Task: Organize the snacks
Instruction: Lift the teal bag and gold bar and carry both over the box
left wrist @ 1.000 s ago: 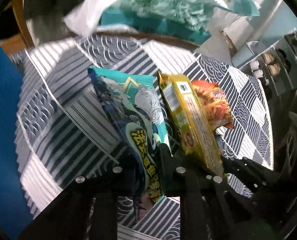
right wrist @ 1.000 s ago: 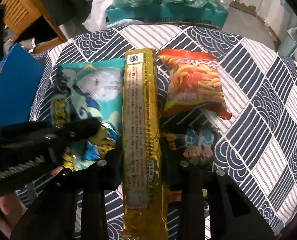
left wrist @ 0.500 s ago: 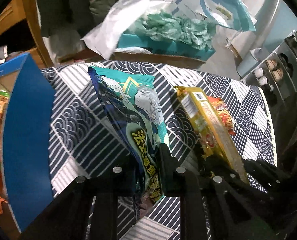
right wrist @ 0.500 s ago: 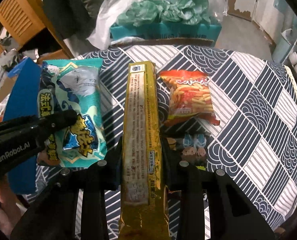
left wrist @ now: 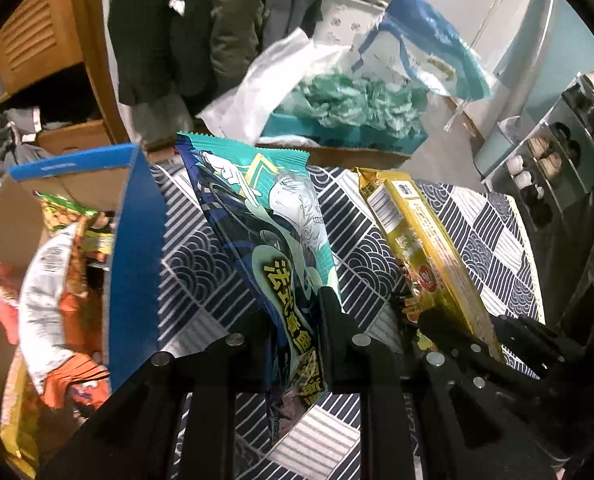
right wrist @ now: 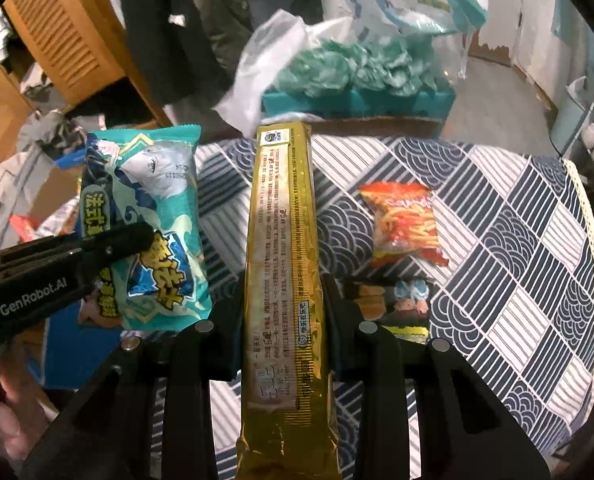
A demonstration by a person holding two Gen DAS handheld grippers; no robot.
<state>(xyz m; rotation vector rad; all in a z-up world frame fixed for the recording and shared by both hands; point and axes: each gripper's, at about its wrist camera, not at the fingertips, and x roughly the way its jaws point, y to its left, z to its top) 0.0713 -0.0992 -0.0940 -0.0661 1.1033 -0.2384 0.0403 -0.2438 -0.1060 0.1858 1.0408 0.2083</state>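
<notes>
Left gripper [left wrist: 293, 320] clamping teal packet [left wrist: 273, 232], right gripper [right wrist: 283, 300] clamping gold packet [right wrist: 283, 240]

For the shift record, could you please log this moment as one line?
left gripper: shut on teal snack bag | right gripper: shut on gold packet | red chip bag: on table | blue box: holds snacks

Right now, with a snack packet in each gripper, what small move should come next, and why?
Probably swing the left gripper left over the blue cardboard box. It is shut on the teal snack bag, and that box, beside the table, already holds other snack bags.
</notes>
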